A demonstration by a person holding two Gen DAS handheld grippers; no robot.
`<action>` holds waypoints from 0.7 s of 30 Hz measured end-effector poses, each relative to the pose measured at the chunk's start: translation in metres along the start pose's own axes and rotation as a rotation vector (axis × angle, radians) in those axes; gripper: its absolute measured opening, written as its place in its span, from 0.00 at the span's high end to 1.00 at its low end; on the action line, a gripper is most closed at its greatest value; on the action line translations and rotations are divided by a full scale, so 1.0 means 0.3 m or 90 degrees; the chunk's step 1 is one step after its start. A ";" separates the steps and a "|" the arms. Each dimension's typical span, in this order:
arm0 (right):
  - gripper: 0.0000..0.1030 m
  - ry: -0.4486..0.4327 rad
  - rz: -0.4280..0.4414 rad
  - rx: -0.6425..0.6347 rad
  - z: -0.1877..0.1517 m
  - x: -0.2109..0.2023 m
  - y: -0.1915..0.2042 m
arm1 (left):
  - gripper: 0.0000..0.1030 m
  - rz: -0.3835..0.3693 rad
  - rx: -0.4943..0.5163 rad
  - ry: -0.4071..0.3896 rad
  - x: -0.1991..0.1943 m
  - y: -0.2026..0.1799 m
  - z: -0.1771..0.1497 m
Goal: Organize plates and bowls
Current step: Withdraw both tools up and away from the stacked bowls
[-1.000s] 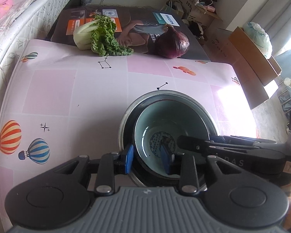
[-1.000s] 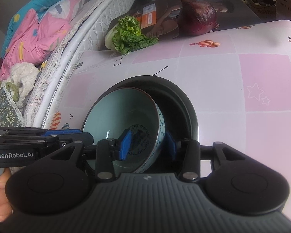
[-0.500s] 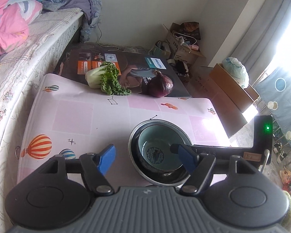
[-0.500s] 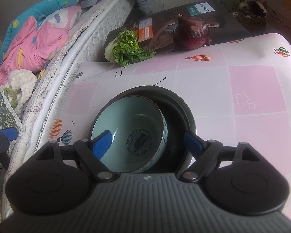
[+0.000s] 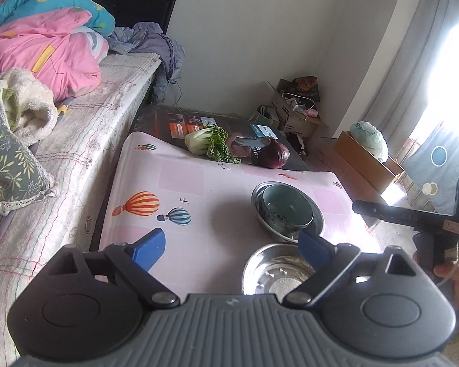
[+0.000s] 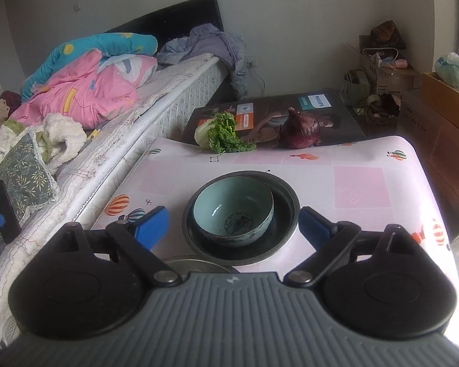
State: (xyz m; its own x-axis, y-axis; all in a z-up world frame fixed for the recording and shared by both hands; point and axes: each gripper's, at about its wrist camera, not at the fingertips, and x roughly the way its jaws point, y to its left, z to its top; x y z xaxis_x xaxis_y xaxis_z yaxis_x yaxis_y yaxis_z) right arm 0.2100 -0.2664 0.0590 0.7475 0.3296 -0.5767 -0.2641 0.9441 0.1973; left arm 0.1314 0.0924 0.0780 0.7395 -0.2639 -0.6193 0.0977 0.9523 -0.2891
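A pale blue ceramic bowl [image 6: 233,214] sits inside a larger steel bowl [image 6: 286,214] on the pink table; both also show in the left wrist view, the ceramic bowl [image 5: 286,211] inside the steel bowl [image 5: 316,218]. A second, empty steel bowl [image 5: 275,270] stands nearer, its rim [image 6: 195,263] just visible in the right wrist view. My left gripper [image 5: 232,246] is open and empty, held high and back from the bowls. My right gripper [image 6: 233,226] is open and empty, above and behind the nested bowls.
A green leafy cabbage [image 6: 218,133] and a red onion [image 6: 301,128] lie at the table's far edge on a dark printed box [image 6: 321,122]. A bed with pink bedding [image 6: 85,91] runs along the left. Cardboard boxes [image 6: 437,113] stand at the right.
Both grippers let go of the bowls, opened wide and pulled up and back. The ceramic bowl now rests in the steel bowl, and a second steel bowl has come into view.
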 end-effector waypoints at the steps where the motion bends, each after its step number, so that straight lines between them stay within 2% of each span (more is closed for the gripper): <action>1: 0.01 -0.019 -0.006 -0.013 -0.020 -0.051 0.024 | 0.07 0.002 -0.008 -0.006 -0.028 0.018 -0.040; 5: 0.01 -0.087 -0.061 -0.071 -0.127 -0.255 0.135 | 0.07 0.001 -0.035 0.002 -0.097 0.073 -0.164; 9: 0.01 -0.127 -0.119 -0.102 -0.242 -0.388 0.238 | 0.07 -0.001 -0.053 0.028 -0.141 0.114 -0.267; 11: 0.01 -0.139 -0.146 -0.109 -0.312 -0.433 0.285 | 0.07 0.015 -0.045 0.036 -0.157 0.119 -0.319; 14: 0.01 -0.123 -0.174 -0.107 -0.396 -0.464 0.336 | 0.05 0.031 -0.023 0.032 -0.178 0.121 -0.377; 17: 0.01 -0.116 -0.176 -0.083 -0.477 -0.487 0.370 | 0.03 0.051 -0.022 0.007 -0.202 0.126 -0.420; 21: 0.01 -0.100 -0.135 -0.050 -0.540 -0.501 0.383 | 0.00 0.099 -0.002 -0.025 -0.228 0.122 -0.462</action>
State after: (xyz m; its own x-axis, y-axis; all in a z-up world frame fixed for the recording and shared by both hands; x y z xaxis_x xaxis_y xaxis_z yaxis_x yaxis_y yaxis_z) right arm -0.0315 -0.2084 0.0399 0.8748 0.1274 -0.4675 -0.1340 0.9908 0.0193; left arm -0.0078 0.1241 0.0086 0.7710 -0.1071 -0.6278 -0.0223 0.9806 -0.1947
